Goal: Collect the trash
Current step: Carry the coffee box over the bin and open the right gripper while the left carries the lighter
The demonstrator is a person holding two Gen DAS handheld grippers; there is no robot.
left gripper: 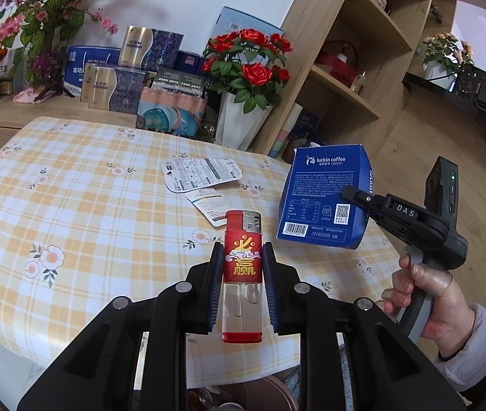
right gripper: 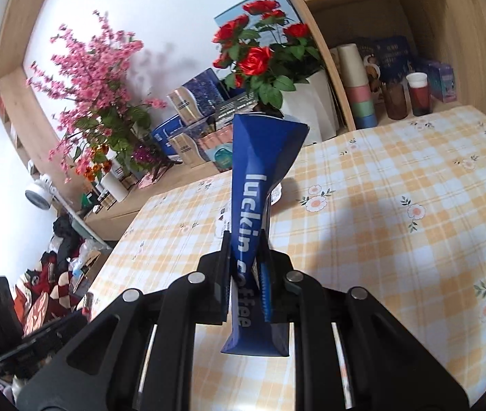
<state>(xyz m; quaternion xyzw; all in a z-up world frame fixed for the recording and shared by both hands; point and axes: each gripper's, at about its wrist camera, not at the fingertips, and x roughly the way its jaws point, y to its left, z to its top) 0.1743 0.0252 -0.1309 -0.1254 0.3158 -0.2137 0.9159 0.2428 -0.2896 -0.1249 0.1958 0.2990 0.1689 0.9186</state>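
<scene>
My left gripper (left gripper: 241, 251) is shut on a red and clear lighter (left gripper: 242, 274), which stands upright between the pads above the checked tablecloth (left gripper: 72, 205). To its right a hand holds my right gripper (left gripper: 352, 194), shut on a blue coffee box (left gripper: 325, 198) that is lifted off the table. In the right wrist view the blue coffee box (right gripper: 256, 212) is squeezed flat between the pads of the right gripper (right gripper: 246, 243). Two flat paper packaging pieces (left gripper: 202, 173) lie on the cloth beyond the lighter.
A white vase of red roses (left gripper: 243, 116) stands at the table's far edge, with stacked gift boxes (left gripper: 123, 78) behind. A wooden shelf unit (left gripper: 352, 68) rises at the right. Cups (right gripper: 359, 102) sit in the shelf by the table. Clutter lies on the floor (right gripper: 54, 274) to the left.
</scene>
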